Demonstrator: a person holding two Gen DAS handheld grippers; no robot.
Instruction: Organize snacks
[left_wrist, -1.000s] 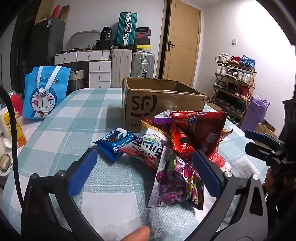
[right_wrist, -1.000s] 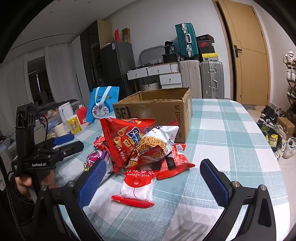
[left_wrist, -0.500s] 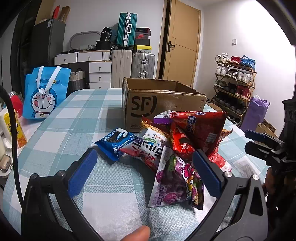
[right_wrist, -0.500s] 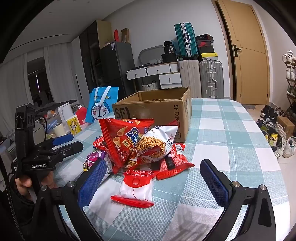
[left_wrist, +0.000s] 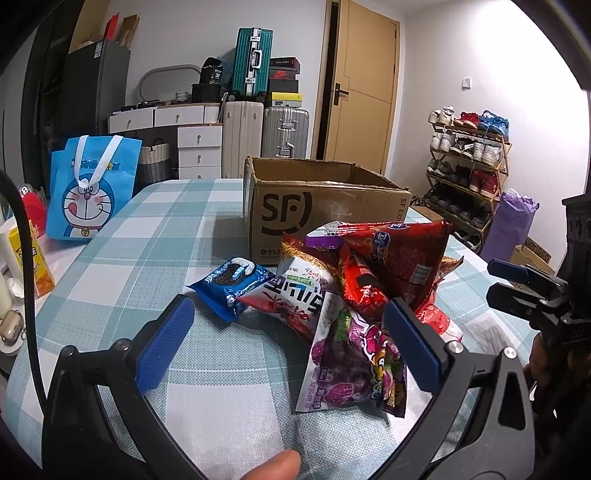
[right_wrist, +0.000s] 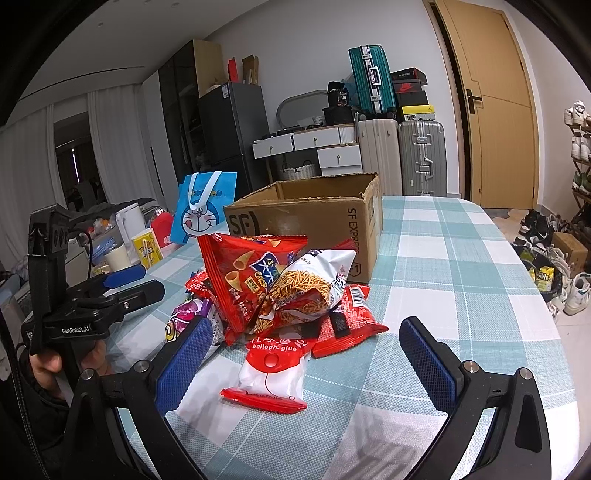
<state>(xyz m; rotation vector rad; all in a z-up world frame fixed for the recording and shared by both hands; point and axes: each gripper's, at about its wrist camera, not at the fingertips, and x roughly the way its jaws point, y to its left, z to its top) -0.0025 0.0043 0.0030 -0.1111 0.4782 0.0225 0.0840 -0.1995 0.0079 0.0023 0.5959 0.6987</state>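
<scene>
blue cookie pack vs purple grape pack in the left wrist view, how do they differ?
The blue cookie pack is small and lies flat, by itself at the pile's left edge. The purple grape pack is larger, its top tucked under the red bags, nearest the left gripper. Both are sealed, on the checked tablecloth, and ungripped.

Even indoor light, sharp center; fisheye bends edges, corners black, maybe vignetted.

Glossy foil snack bags (left_wrist: 369, 280), matt cardboard box (left_wrist: 317, 210), woven tablecloth (left_wrist: 155, 236).
</scene>
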